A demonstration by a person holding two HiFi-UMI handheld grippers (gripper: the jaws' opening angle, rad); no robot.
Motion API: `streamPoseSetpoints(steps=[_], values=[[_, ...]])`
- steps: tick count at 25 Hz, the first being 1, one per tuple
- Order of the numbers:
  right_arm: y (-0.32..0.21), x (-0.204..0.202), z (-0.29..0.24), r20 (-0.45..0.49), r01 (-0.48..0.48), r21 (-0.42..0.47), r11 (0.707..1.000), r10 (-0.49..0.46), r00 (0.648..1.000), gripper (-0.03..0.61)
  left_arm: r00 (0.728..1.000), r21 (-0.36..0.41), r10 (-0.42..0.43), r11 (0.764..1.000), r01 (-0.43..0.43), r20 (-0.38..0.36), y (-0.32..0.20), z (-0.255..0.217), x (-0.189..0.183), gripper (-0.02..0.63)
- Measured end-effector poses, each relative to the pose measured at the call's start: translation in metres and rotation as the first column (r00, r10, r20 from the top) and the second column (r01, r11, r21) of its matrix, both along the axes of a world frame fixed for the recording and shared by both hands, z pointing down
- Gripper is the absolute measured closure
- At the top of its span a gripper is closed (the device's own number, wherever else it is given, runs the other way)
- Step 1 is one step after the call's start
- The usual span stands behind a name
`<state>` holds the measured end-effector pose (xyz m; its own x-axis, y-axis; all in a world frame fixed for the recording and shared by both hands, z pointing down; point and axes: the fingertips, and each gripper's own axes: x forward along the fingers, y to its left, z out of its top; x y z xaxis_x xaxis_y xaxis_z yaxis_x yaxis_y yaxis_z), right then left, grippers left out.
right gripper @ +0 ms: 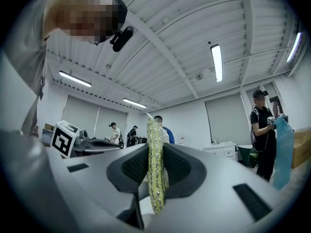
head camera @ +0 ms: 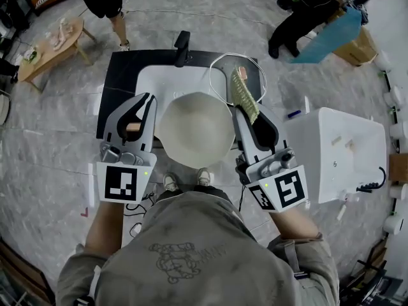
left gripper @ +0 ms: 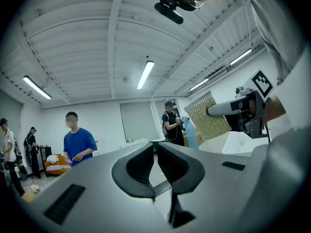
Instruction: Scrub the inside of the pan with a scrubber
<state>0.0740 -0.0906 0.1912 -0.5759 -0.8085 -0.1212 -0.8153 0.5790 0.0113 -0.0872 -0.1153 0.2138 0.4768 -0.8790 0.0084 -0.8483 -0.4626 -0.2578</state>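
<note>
The left gripper (left gripper: 155,153) has its jaws drawn together: the dark pads all but meet, with only a sliver of light between them and nothing caught there. In the head view it sits left of centre, with its marker cube (head camera: 121,183) toward the bottom of the frame. The right gripper (right gripper: 156,154) is clamped on the scrubber (right gripper: 156,178), a thin yellow-green glittery pad that stands on edge between the pads and sticks out past them above and below. In the head view this gripper is right of centre, and the scrubber reaches toward the top of the frame. Between the two grippers, in the middle of the head view, is the pan (head camera: 194,129), round and pale cream, over the white sink (head camera: 150,81). The left gripper lies just beside its left edge and the right gripper just beside its right edge; whether either touches it cannot be told, and its handle cannot be made out. The sink is set in a black counter (head camera: 118,75), with a dark faucet (head camera: 182,46) at top centre. A white cabinet (head camera: 338,148) stands at the right of the frame and a wooden table (head camera: 51,43) at the upper left. At the upper right a person in dark clothes (head camera: 299,18) holds a blue sheet (head camera: 331,34).
</note>
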Motion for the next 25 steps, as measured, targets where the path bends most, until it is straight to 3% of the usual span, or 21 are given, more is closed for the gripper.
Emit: streamPoseSetpoints(steps=[10,25], values=[[0.005,0.005,0.020,0.017,0.008,-0.076,0.997,-0.007,1.000,0.494,1.000,-0.045,0.002,0.999,-0.002,0.019,0.006,0.015,0.007,0.577],[0.001,0.004,0.021,0.020,0.009,-0.080,0.997,-0.008,1.000,0.494,1.000,-0.057,0.008,0.998,-0.007,0.024,0.003,0.019,0.006,0.577]])
